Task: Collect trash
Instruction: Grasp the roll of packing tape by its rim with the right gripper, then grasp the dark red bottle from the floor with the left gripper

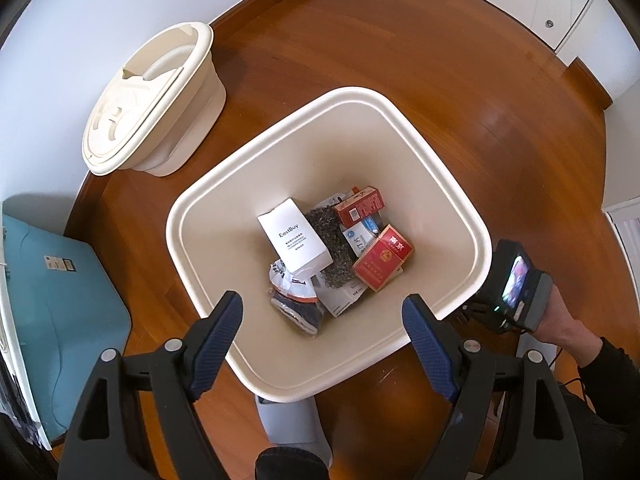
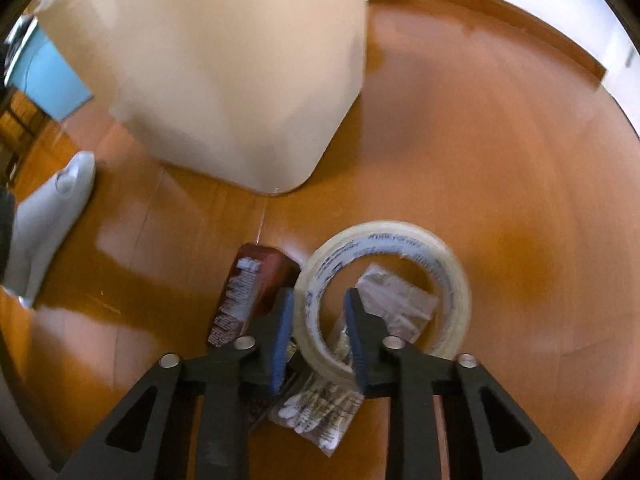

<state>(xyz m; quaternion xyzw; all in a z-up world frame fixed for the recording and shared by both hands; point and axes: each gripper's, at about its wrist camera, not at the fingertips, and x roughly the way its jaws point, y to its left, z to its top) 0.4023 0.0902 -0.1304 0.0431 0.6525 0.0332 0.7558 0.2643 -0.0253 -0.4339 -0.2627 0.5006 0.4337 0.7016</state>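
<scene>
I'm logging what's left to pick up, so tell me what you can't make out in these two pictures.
- Right wrist view: whether the right gripper grips the tape roll; its jaws straddle the rim, contact blurred.
- Right wrist view: print on the brown packet, smeared by motion; its near end hidden behind a jaw.
- Right wrist view: clear bags partly under the roll.
- Left wrist view: items low in the trash bin, buried beneath the white EastBuy box and red cigarette pack.

A cream, open-topped trash bin (image 1: 452, 184) stands on the wooden floor (image 1: 460, 60). On its bottom lie a white EastBuy box (image 1: 294, 240), two red cartons (image 1: 382, 258), dark dried leaves (image 1: 330, 236) and a crumpled wrapper (image 1: 294, 300). On the floor just beside the bin's base lie a clear tape roll (image 2: 384, 292), a brown packet (image 2: 244, 292) and a cotton-swab bag (image 2: 320, 408).
</scene>
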